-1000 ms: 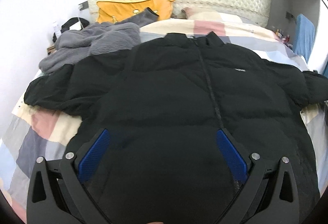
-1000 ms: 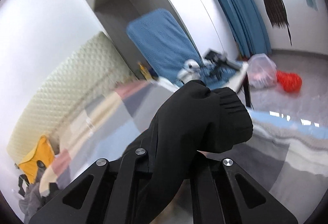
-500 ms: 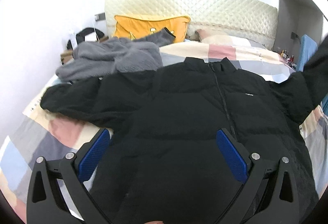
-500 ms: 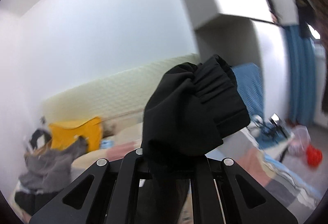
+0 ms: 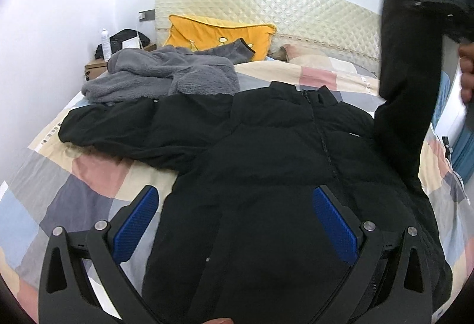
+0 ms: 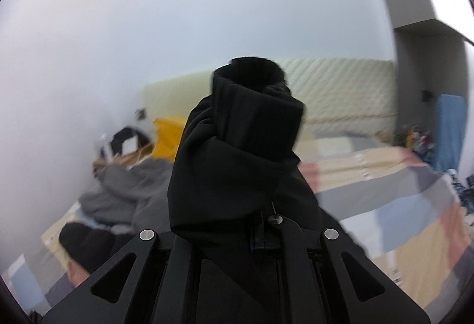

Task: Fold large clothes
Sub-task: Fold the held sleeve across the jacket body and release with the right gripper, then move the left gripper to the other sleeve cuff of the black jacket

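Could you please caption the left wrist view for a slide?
Open left gripper over black jacket; right gripper lifts one sleeve.

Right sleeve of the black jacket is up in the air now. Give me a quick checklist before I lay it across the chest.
1. Right gripper shut on the sleeve near the cuff: ok.
2. Sleeve lifted clear of the bed: ok.
3. Jacket lying flat, front up, zip closed: ok.
4. Left gripper open above the hem, holding nothing: ok.
5. Chest free of other things: ok; the grey fleece lies beyond the far sleeve, seemingly against it.
6. Twist in the raised sleeve: cannot tell.
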`<state>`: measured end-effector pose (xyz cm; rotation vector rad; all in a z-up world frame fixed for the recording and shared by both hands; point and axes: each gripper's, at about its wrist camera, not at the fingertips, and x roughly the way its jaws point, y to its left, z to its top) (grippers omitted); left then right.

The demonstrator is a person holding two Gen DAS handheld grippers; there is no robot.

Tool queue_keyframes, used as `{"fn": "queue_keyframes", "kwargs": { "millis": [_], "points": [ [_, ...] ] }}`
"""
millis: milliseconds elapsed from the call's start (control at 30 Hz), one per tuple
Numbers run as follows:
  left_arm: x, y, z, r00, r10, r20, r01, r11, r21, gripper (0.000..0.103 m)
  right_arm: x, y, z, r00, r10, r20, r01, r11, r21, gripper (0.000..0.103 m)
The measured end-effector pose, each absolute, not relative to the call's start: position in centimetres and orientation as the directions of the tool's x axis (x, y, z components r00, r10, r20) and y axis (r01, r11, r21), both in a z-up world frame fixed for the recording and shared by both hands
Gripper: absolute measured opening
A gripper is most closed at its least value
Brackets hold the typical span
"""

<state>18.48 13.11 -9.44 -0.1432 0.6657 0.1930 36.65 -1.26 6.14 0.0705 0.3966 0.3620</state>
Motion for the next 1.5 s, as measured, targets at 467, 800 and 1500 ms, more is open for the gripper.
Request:
{"fn": "queue_keyframes", "kwargs": {
  "millis": [467, 800, 1500],
  "points": [
    [19.2, 18.9, -11.6, 0.749, 0.049, -0.661, -0.294, 0.918, -0.265, 0.103, 38.8, 10.6, -14.3, 0.557, 0.42, -0.716, -0.451, 0.878, 0.164, 0.01],
    [19.2, 18.7, -12.2, 0.74, 0.053, -0.671, -0.295, 0.922, -0.252, 0.103, 38.2, 10.1, -16.1, 0.539, 0.425, -0.727, -0.445, 0.876, 0.183, 0.027],
    [18.8, 14.6, -11.3, 0.763, 0.082, -0.641, -0.217, 0.967, -0.134, 0.103, 28.8, -4.1, -5.3, 0.72, 0.379, -0.581, -0.342, 0.923, 0.178, 0.072]
  ]
}}
